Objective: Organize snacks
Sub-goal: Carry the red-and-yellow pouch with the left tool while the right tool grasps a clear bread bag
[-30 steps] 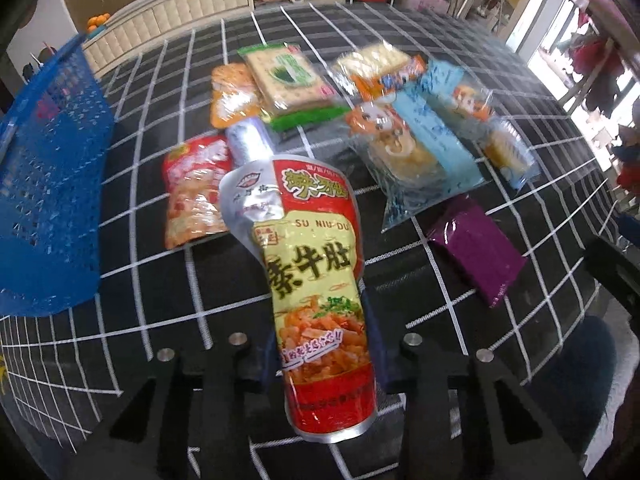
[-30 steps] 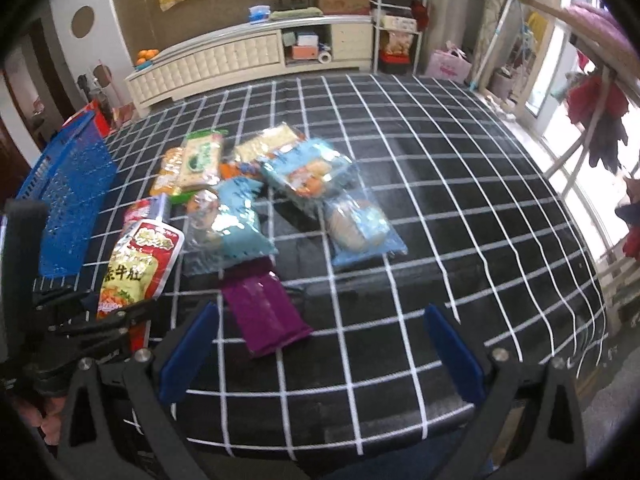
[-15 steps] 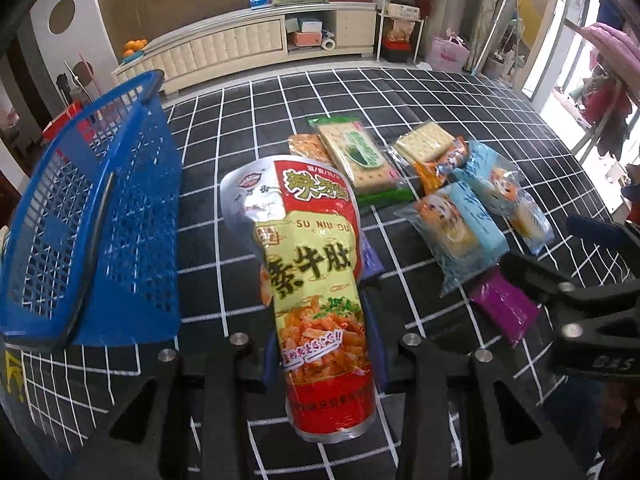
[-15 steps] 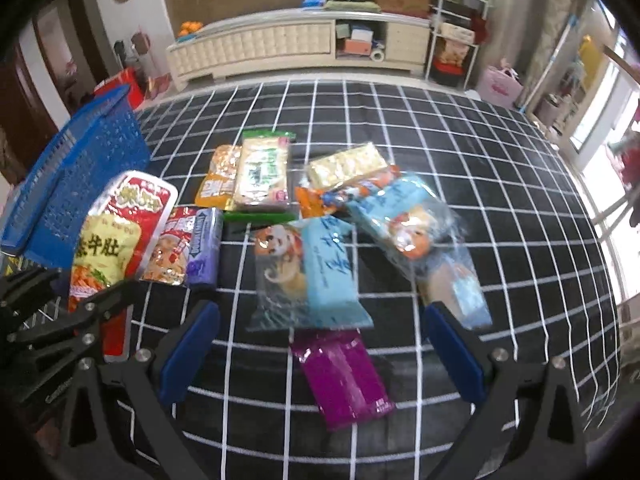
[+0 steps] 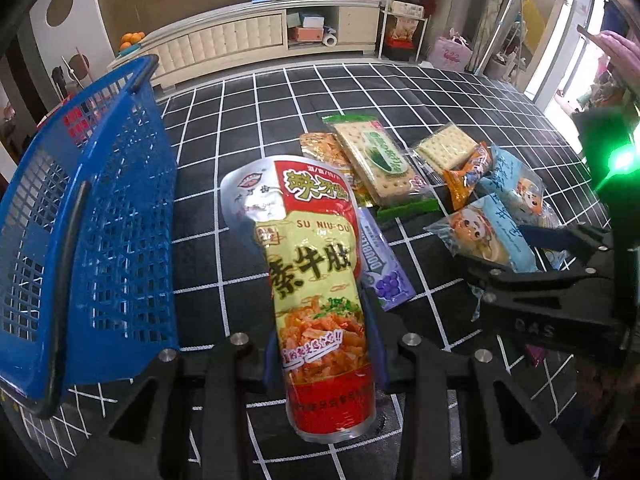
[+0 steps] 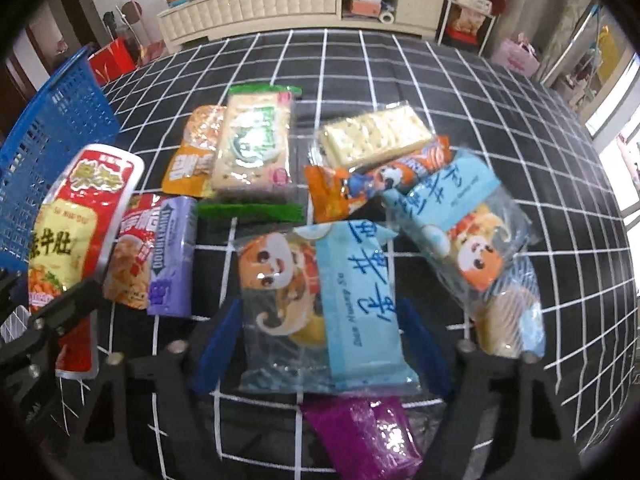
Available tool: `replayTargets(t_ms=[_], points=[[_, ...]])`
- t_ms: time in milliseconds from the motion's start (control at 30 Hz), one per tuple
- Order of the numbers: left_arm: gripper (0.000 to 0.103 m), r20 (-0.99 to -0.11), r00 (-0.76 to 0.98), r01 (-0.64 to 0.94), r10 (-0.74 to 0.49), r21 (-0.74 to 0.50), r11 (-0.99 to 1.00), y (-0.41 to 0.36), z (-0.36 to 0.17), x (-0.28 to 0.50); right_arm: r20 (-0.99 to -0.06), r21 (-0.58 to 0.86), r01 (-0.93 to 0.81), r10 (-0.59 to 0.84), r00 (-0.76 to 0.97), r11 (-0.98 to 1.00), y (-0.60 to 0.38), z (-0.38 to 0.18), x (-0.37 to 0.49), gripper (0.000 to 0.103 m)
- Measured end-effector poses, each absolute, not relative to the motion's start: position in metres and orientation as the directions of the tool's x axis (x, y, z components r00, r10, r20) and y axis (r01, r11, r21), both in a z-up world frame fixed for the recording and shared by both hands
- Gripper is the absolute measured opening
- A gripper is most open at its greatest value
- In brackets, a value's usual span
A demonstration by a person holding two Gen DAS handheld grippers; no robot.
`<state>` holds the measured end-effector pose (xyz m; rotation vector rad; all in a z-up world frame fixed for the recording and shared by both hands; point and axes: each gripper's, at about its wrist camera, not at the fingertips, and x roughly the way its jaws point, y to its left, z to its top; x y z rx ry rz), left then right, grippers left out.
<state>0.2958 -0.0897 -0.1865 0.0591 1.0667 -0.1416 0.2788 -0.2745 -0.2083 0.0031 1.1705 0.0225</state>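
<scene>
My left gripper (image 5: 324, 364) is shut on a red and yellow snack pouch (image 5: 312, 280) and holds it upright above the table, just right of the blue basket (image 5: 88, 220). The pouch also shows at the left of the right wrist view (image 6: 68, 248). My right gripper (image 6: 320, 340) is open, its blue pads on either side of a clear and light blue bun pack (image 6: 320, 304) lying on the table; I cannot tell if they touch it. A purple packet (image 6: 364, 436) lies just below the pads.
On the black checked tablecloth (image 6: 400, 64) lie a green cracker pack (image 6: 252, 144), a plain cracker pack (image 6: 372, 136), an orange packet (image 6: 192, 160), an orange wrapper (image 6: 360, 184), a second bun pack (image 6: 480, 256) and a purple gum pack (image 6: 172, 256). A white cabinet (image 5: 240, 40) stands behind.
My left gripper has carried the pouch up and toward the basket. My right gripper has moved forward and down over the snacks, now straddling the light blue bun pack.
</scene>
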Motion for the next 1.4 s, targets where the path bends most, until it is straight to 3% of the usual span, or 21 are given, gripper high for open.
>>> replayTargets(t_ms=[300,833,1133,1400], points=[[0.033,-0.866,0.489,0.163,-0.103,-0.025,0.986,-0.093,-0.176,0.288,-0.910,0.058,-0.017,0.060,0.411,0.998,-0.280,-0.200,0.268,0.069],[0.033,-0.781,0.608,0.182,-0.142,-0.037,0.983,-0.062,-0.078,0.218,-0.784,0.103,-0.080,0.131,0.607,0.991,-0.234,-0.080,0.200,0.069],[0.033,-0.735,0.673,0.148,-0.081,0.026,0.989,-0.006,-0.026,0.189,-0.728,0.125,-0.185,0.217,0.651,0.975,-0.170,-0.043,0.196,0.069],[0.033,-0.725,0.689,0.077,-0.005,0.067,0.995,0.054,-0.010,0.193,-0.723,0.138,-0.259,0.276,0.633,0.956,-0.120,-0.040,0.225,0.069]])
